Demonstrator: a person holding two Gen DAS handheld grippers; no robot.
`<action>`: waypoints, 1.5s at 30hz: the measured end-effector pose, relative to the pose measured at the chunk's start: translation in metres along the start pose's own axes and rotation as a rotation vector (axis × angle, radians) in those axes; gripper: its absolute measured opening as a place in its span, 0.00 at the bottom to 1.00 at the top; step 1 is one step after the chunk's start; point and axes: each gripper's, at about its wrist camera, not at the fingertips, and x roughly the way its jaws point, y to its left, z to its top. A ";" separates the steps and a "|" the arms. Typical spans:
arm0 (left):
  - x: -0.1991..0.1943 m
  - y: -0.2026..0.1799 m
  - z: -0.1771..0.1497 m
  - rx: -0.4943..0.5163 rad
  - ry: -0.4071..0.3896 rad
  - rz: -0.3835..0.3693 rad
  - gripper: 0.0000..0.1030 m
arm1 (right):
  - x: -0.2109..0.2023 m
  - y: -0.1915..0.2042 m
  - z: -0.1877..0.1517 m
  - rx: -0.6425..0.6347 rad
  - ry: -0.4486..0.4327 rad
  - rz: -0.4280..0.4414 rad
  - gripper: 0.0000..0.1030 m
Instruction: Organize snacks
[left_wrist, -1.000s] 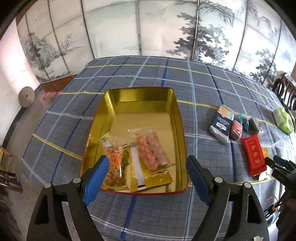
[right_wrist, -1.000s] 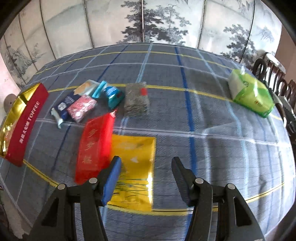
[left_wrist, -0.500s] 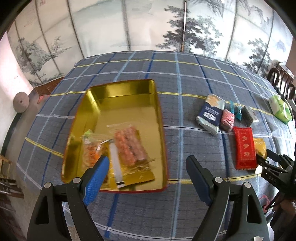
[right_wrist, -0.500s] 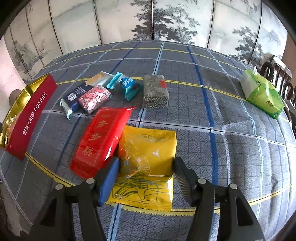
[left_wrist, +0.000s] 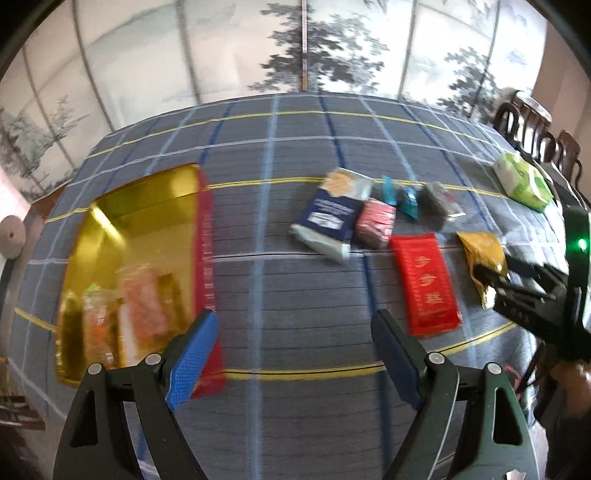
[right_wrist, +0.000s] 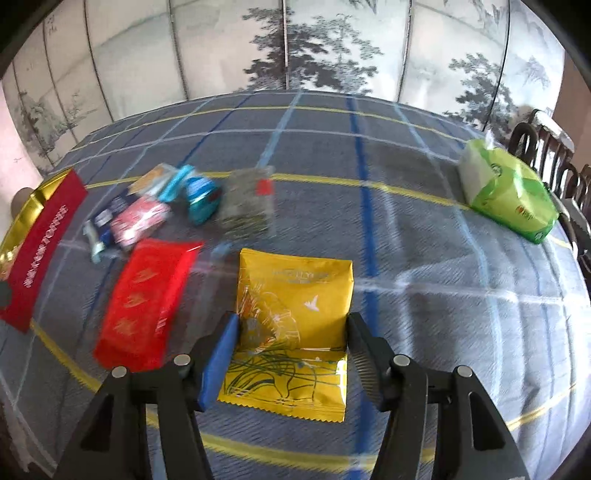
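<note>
Both tools hang over the tabletop (right_wrist: 424, 229). Right tool (right_wrist: 291, 345) straddles the yellow packet (right_wrist: 295, 295) low in the middle of its frame, its jaws closing against the packet's two edges. Left tool (left_wrist: 291, 354) stands wide with nothing between its jaws, above bare checked cloth at the lower centre of its frame. At the left of that frame sits the gold tin (left_wrist: 140, 236) with blurred snack bags (left_wrist: 122, 314) inside. Beside the yellow packet lies a red packet (right_wrist: 144, 299); a green pack (right_wrist: 506, 188) sits upper right.
</note>
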 end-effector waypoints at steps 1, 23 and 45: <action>0.002 -0.005 0.001 0.005 0.002 -0.004 0.80 | 0.002 -0.005 0.003 0.000 -0.003 -0.001 0.59; 0.048 -0.092 0.014 0.055 0.024 -0.085 0.80 | 0.020 -0.018 0.015 -0.061 -0.074 0.032 0.61; 0.077 -0.109 0.016 0.077 0.051 -0.086 0.52 | 0.026 -0.039 0.024 -0.017 -0.075 0.003 0.63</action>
